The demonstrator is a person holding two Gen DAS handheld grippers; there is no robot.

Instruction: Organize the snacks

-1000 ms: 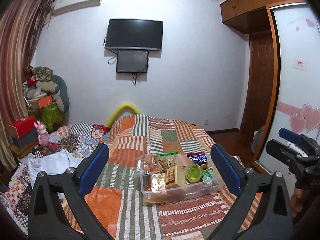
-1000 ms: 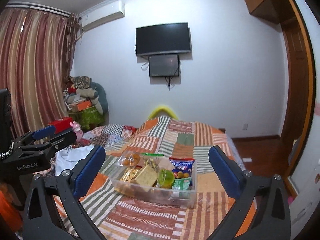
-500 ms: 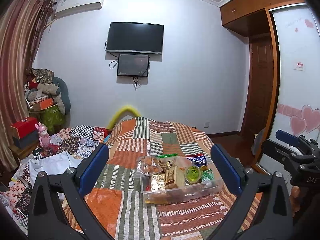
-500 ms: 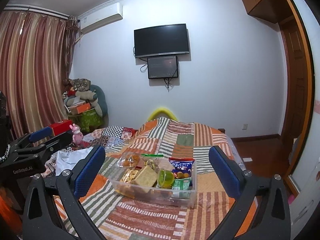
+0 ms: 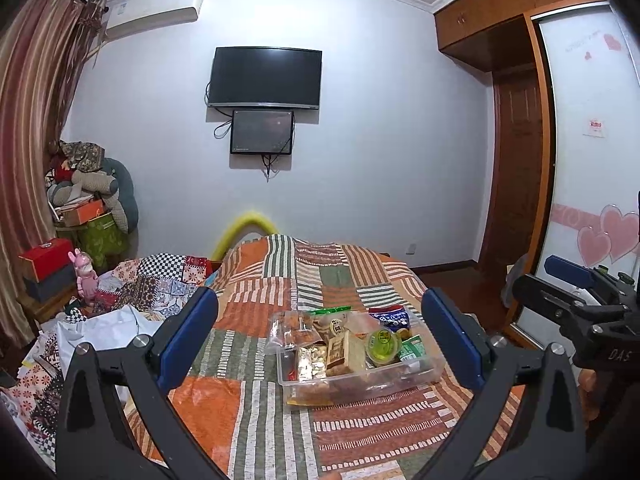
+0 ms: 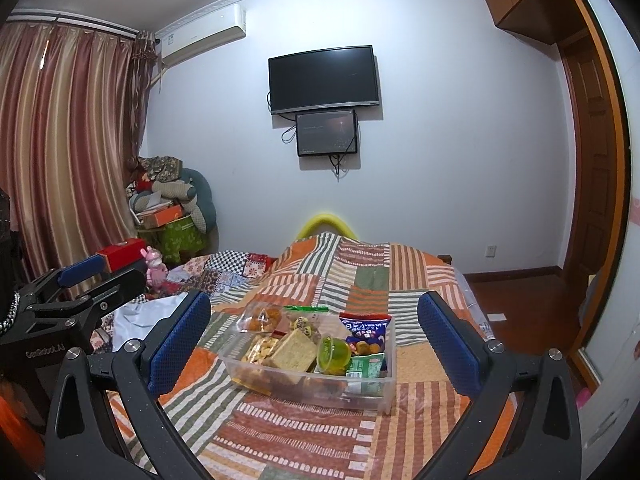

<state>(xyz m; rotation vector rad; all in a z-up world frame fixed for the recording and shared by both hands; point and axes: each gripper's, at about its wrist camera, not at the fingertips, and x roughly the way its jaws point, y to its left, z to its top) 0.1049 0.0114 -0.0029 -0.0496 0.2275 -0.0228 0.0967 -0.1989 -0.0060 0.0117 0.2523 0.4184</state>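
A clear plastic bin (image 5: pixel 400 380) (image 6: pixel 360 390) full of snack packets sits on the patchwork bed quilt (image 5: pixel 256 408) (image 6: pixel 416 280). It holds a green jelly cup (image 5: pixel 384 345) (image 6: pixel 334 354), a blue bag (image 5: pixel 390 318) (image 6: pixel 366 330), a brown biscuit pack (image 5: pixel 344 354) (image 6: pixel 294 354) and a clear bag of orange snacks (image 5: pixel 296 330) (image 6: pixel 262 316). My left gripper (image 5: pixel 320 336) is open and empty, held above the bed before the bin. My right gripper (image 6: pixel 314 334) is open and empty, also before the bin. Each gripper shows in the other's view: the right one (image 5: pixel 576 304), the left one (image 6: pixel 80 288).
Piled fabrics and white cloth (image 5: pixel 108 320) lie left of the bed. A cluttered corner with boxes and cushions (image 6: pixel 172 208) stands by the curtain (image 6: pixel 68 152). A TV (image 5: pixel 264 78) hangs on the far wall. A wardrobe and door (image 5: pixel 520 160) are on the right.
Both views have tilted down a little, so the wall and TV sit lower in frame. The bin and snacks have not moved. Both grippers remain open.
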